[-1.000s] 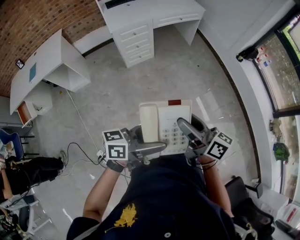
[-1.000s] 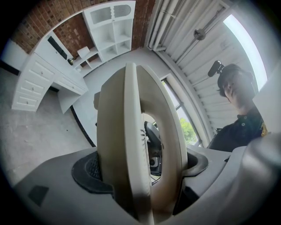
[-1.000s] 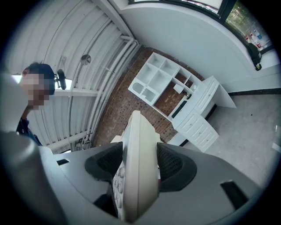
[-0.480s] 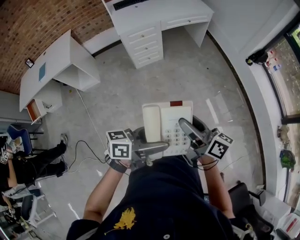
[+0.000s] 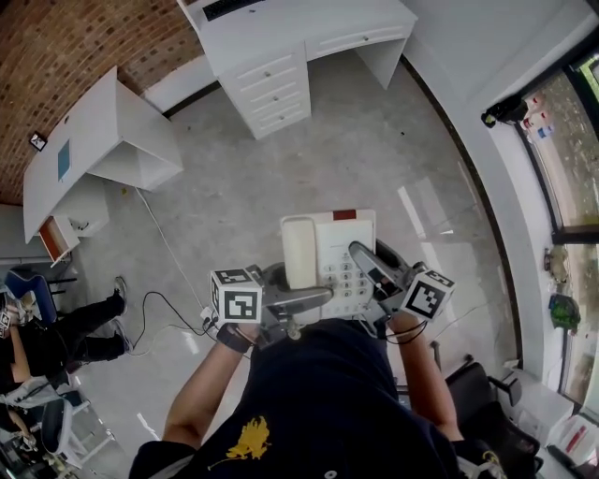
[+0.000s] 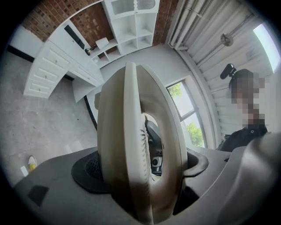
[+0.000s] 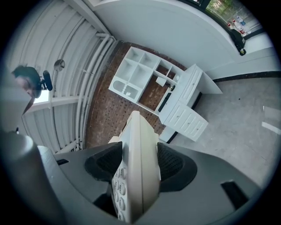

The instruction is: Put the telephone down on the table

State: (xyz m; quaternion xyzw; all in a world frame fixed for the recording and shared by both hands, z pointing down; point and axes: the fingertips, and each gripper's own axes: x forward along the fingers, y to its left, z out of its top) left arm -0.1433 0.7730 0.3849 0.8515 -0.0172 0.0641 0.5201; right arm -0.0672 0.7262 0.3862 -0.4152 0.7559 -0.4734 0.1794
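The telephone (image 5: 328,239) and both grippers sit slightly lower in the head view than a second ago. The left hand-held gripper (image 5: 314,295) is clamped on the telephone's left edge, the side where the handset (image 5: 299,251) lies. The right hand-held gripper (image 5: 365,262) is clamped on the right edge, beside the keypad (image 5: 344,276). The telephone is held level in the air over the grey floor (image 5: 281,178), close to the person's body and well apart from the white tabletop (image 5: 309,19) with drawers.
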